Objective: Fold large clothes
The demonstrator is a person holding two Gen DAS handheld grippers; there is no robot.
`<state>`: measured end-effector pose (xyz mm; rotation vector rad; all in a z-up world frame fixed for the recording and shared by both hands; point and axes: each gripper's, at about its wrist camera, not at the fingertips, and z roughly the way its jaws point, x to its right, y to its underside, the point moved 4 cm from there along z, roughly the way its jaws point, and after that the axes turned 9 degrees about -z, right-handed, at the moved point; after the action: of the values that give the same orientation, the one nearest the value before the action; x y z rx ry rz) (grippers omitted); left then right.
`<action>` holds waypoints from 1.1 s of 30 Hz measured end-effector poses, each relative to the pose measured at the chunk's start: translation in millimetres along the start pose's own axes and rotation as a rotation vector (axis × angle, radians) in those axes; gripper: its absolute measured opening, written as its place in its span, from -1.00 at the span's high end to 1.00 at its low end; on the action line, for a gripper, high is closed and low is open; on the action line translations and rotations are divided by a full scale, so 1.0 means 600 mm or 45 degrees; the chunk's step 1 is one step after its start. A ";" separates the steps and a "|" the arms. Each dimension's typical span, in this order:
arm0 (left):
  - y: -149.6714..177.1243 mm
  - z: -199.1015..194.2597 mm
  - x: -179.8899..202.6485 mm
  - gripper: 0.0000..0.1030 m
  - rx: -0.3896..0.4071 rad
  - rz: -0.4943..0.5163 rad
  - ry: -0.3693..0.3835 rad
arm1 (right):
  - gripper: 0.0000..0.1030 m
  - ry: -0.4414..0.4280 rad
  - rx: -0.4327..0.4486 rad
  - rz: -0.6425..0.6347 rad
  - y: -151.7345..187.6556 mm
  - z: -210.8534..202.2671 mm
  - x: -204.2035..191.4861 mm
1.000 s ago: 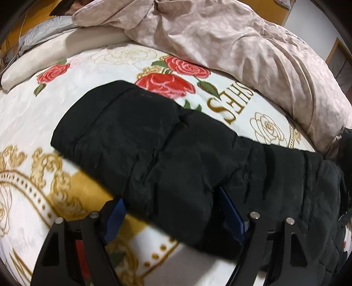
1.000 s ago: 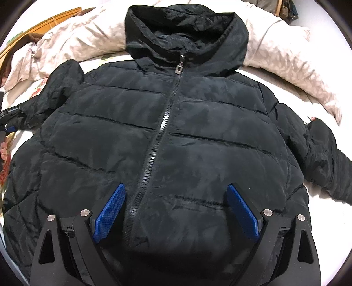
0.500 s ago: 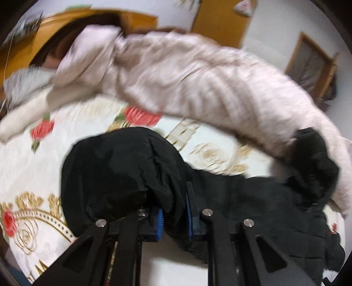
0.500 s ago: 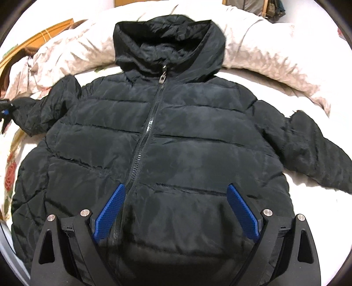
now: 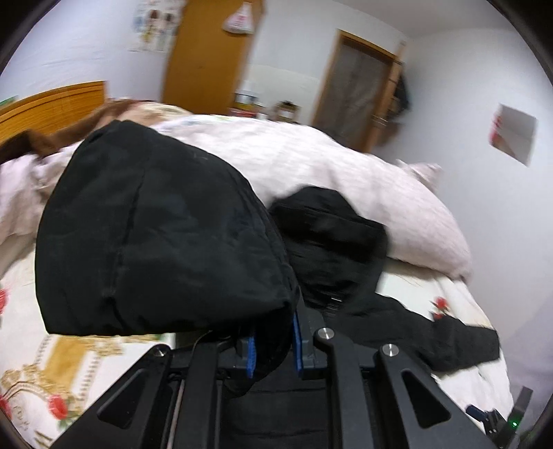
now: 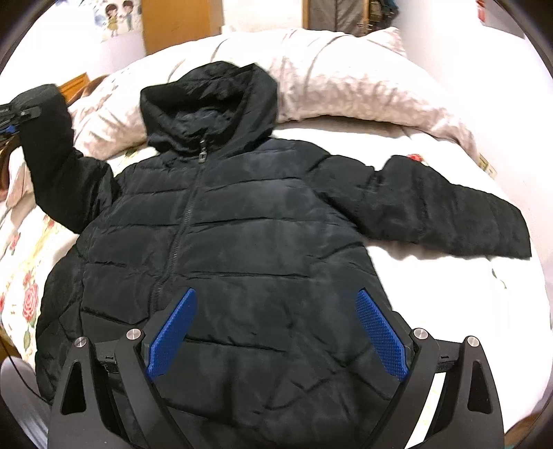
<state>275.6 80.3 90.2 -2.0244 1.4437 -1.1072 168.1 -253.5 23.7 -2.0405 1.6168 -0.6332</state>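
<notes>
Writing first: I can read none on my feeds, neither on the black hooded puffer jacket nor on the floral bedspread, and the poster on the far wall shows only two cartoon figures, too small for any lettering. From my right wrist camera the jacket lies front-up on the bedspread, zipped, its hood resting against the pale pink quilt bunched along the far side. One sleeve lies flat out to the right of the picture; the other sleeve stands raised off the bed at the left edge. My left gripper is clenched on that raised sleeve: in its own camera the blue pads stand nearly together with a fold of black fabric pinched between them, and the cuff end bulges out in front of the lens, hiding much of the bed. The picture there is blurred. My right gripper is released, its blue pads spread wide apart above the lower front of the jacket, with nothing between them; I cannot tell whether the fingertips brush the fabric. A wooden door and a second doorway show behind the bed.
</notes>
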 end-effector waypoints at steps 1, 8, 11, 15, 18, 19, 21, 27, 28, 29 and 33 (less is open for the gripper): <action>0.009 0.010 0.021 0.68 -0.016 0.017 0.020 | -0.81 0.002 0.001 0.012 0.002 0.000 0.008; 0.096 0.129 0.150 0.68 -0.206 0.113 0.146 | -0.81 0.028 -0.029 0.093 0.027 0.017 0.071; 0.153 0.182 0.199 0.67 -0.286 0.158 0.166 | -0.81 0.039 -0.049 0.128 0.041 0.030 0.097; 0.222 0.248 0.236 0.56 -0.391 0.207 0.173 | -0.81 0.048 -0.079 0.181 0.061 0.049 0.126; 0.269 0.278 0.252 0.21 -0.454 0.236 0.194 | -0.81 0.051 -0.093 0.211 0.074 0.060 0.143; 0.279 0.285 0.255 -0.04 -0.480 0.236 0.214 | -0.81 0.051 -0.094 0.218 0.076 0.063 0.146; 0.297 0.299 0.268 -0.27 -0.527 0.234 0.232 | -0.81 0.051 -0.096 0.232 0.080 0.067 0.154; 0.303 0.270 0.303 -0.55 -0.525 0.226 0.331 | -0.81 0.056 -0.047 0.268 0.067 0.050 0.167; 0.297 0.256 0.307 -0.58 -0.511 0.225 0.352 | -0.81 0.055 -0.028 0.269 0.060 0.044 0.167; 0.290 0.245 0.307 -0.59 -0.500 0.222 0.368 | -0.81 0.054 -0.015 0.268 0.052 0.041 0.166; 0.247 0.191 0.273 -0.64 -0.432 0.210 0.366 | -0.81 0.036 0.024 0.232 0.011 0.040 0.148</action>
<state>303.2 -138.7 -25.0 -1.9714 2.0242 -1.1840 195.6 -339.6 7.1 -1.8517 1.7806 -0.6112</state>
